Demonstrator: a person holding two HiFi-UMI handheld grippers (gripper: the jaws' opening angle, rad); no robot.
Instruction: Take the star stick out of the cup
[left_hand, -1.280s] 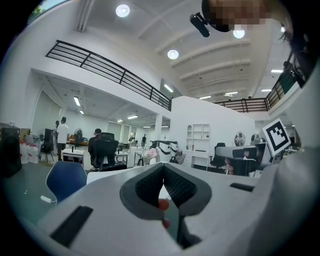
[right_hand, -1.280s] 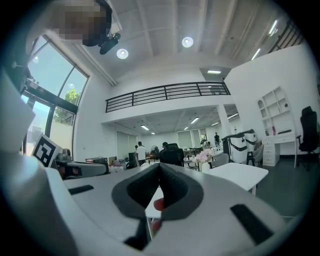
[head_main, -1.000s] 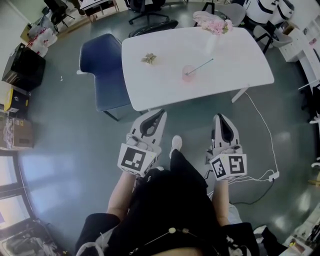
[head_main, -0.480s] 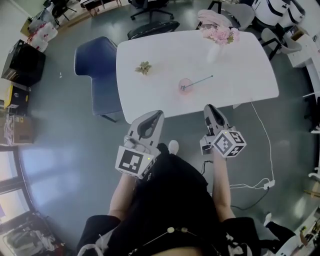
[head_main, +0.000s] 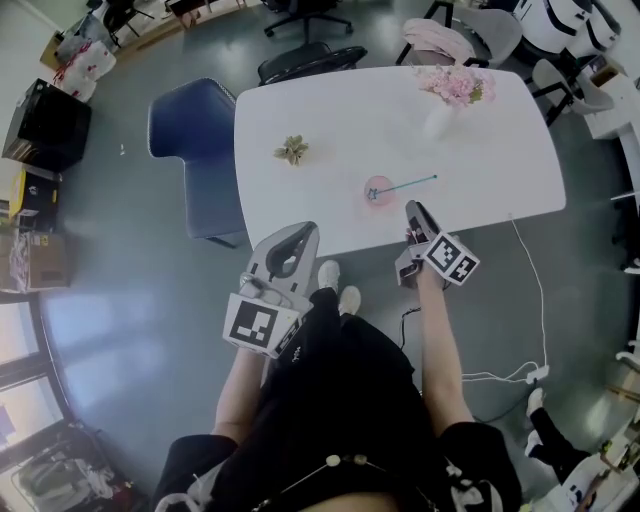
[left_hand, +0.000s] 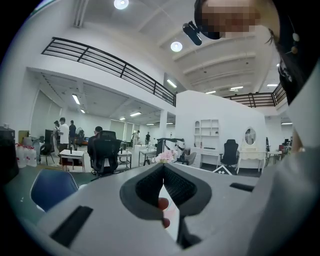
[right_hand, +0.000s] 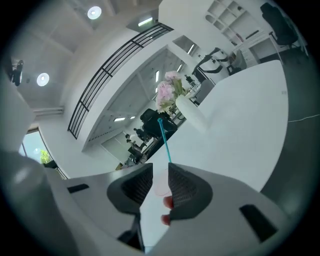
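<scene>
The right gripper (right_hand: 160, 167), low in the centre of its own view, has its jaws parted by a narrow gap with nothing clamped between them. It points over the near edge of the white oval table (head_main: 330, 110). Through that gap shows the pale pink translucent cup (right_hand: 161, 183), and the thin teal star stick (right_hand: 164, 141) rises out of it, leaning. In the head view the stick (head_main: 405, 184) slants to the right out of the cup (head_main: 378, 190), just above the gripper's tips.

The stick looks light, slim and probably slick. The cup looks light enough to tip or drag along, so the bare shaft above the rim seems the place to pinch.

Toward the upper right stands a white vase of pink flowers (head_main: 447, 98), apart from the cup. A small dried sprig (head_main: 292, 150) lies to the upper left, and nothing blocks the way.

The left gripper (left_hand: 163, 167), clenched and empty, hangs off the table near a blue chair (head_main: 195, 150).
</scene>
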